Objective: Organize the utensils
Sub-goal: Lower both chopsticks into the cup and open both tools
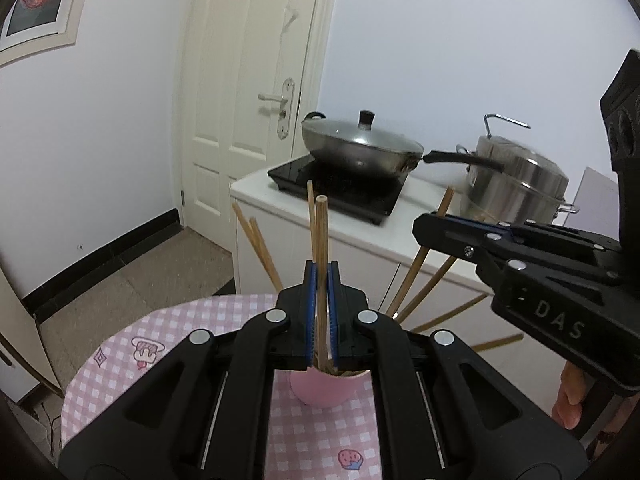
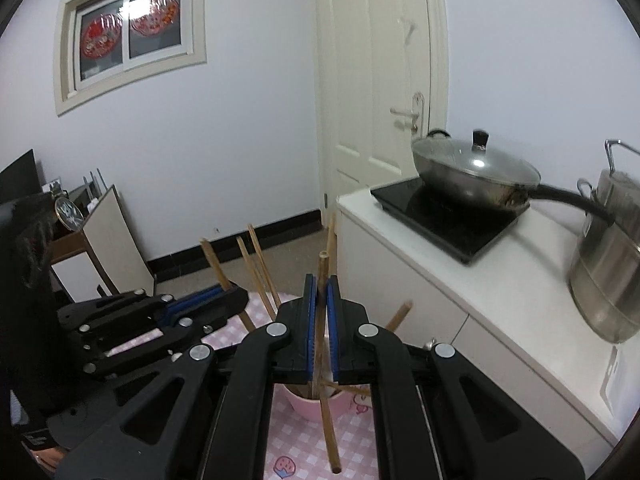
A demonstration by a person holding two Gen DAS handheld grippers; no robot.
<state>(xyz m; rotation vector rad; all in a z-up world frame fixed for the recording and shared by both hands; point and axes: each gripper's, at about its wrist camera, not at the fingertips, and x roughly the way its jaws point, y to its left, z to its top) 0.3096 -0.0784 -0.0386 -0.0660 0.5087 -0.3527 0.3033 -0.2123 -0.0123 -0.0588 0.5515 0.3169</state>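
A pink cup (image 1: 322, 393) stands on the pink checked tablecloth (image 1: 168, 332) and holds several wooden chopsticks (image 1: 416, 276) that fan outward. My left gripper (image 1: 321, 284) is shut on one upright chopstick (image 1: 321, 240) whose lower end is in the cup. My right gripper (image 2: 321, 300) is shut on another chopstick (image 2: 326, 408); its lower end hangs outside the cup (image 2: 320, 406), in front of its rim. The right gripper also shows at the right of the left wrist view (image 1: 432, 226), and the left gripper at the left of the right wrist view (image 2: 236, 298).
A white counter (image 2: 500, 300) stands behind the table with a black induction hob (image 2: 440, 216), a lidded wok (image 2: 476, 176) and a steel steamer pot (image 2: 608, 264). A white door (image 1: 248, 100) is beyond. Low furniture (image 2: 100, 240) stands at the left wall.
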